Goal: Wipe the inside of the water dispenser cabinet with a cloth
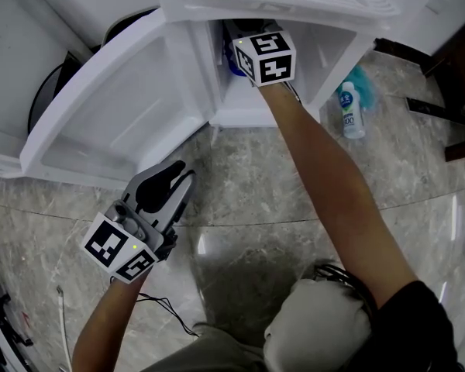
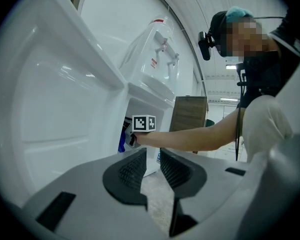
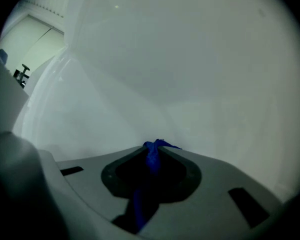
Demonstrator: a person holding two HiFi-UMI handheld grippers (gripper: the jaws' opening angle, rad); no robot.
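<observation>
The white water dispenser stands with its lower cabinet open and its door swung out to the left. My right gripper reaches level into the cabinet, shut on a blue cloth bunched between its pads. Only its marker cube and a bit of blue cloth show from the head view. White inner wall fills the right gripper view. My left gripper hovers over the floor beside the door, its jaws a narrow gap apart with nothing between them.
A white bottle with a blue label lies on the marble floor right of the cabinet, next to something teal. Dark furniture stands at the far right. A thin cable trails near my left arm.
</observation>
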